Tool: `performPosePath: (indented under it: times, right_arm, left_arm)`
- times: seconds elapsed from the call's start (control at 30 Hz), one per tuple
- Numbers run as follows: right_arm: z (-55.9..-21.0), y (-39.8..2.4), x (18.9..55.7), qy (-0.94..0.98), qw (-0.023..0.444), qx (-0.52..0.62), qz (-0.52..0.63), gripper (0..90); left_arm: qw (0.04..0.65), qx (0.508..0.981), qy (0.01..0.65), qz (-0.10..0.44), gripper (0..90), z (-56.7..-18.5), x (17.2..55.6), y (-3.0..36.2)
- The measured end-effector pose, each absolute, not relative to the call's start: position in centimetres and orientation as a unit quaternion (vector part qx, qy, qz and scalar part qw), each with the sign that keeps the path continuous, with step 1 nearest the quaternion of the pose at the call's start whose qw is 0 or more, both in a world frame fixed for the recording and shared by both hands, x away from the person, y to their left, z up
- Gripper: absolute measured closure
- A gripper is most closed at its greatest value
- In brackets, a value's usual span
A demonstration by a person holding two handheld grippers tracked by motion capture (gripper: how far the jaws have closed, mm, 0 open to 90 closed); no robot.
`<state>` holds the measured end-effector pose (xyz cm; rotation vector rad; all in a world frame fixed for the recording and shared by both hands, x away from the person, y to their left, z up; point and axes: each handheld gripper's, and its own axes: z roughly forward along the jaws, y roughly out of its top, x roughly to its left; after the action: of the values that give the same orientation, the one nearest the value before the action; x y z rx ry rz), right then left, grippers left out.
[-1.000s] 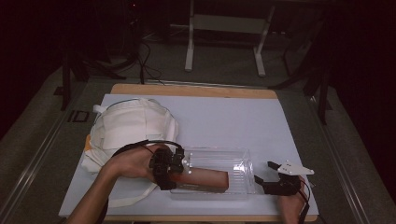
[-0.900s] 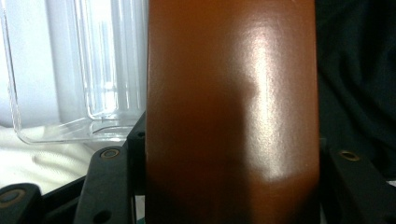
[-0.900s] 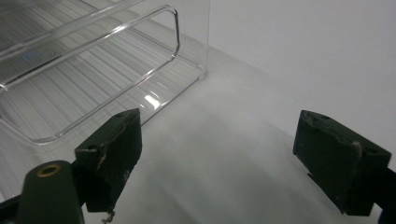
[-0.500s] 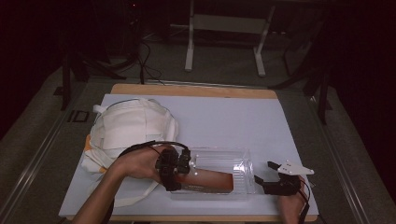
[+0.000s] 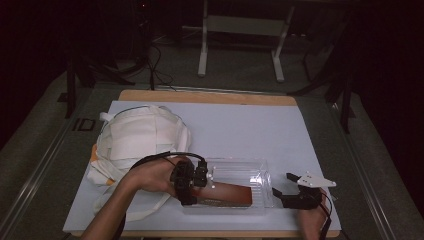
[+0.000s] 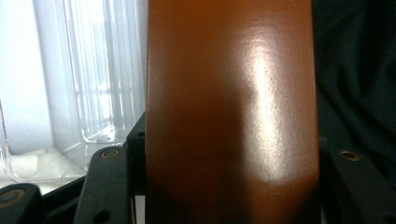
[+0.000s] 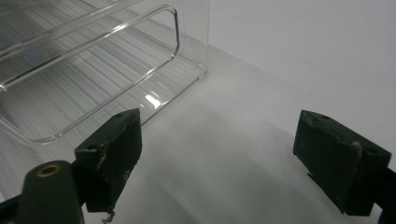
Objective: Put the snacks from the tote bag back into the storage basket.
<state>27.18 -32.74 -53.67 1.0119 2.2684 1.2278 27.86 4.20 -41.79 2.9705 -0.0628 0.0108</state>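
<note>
We see the left gripper (image 5: 192, 181) clamped on a brown flat object (image 5: 227, 194), lying partly inside the clear plastic bin (image 5: 260, 172). Right gripper (image 5: 292, 192) spread wide, holding nothing, just beside the bin. Release looks left; white bag (image 5: 140, 140) sits nearby.

clear bin (image 5: 252, 172): transparent ribbed plastic, glossy | brown slab (image 6: 231, 112) inside the bin: smooth, semi-gloss sheen | bag (image 5: 137, 137) left of the bin: off-white creased cloth, matt | sheet (image 5: 240, 125) under the bin: white, smooth, matt | table edge (image 5: 207, 96) beyond the bin: pale wood | right gripper (image 7: 219, 158) pads: black, matt, scuffed
</note>
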Motion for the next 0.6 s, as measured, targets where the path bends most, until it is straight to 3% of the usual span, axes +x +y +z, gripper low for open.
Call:
performPosePath:
  times: [0.6]
  right_arm:
    - [-53.7, -32.7, 27.2, 0.805, 0.184, 0.359, 0.436, 15.5]
  left_arm:
    - [0.084, 0.996, -0.017, -0.011, 43.0, -42.5, 28.2, 3.0]
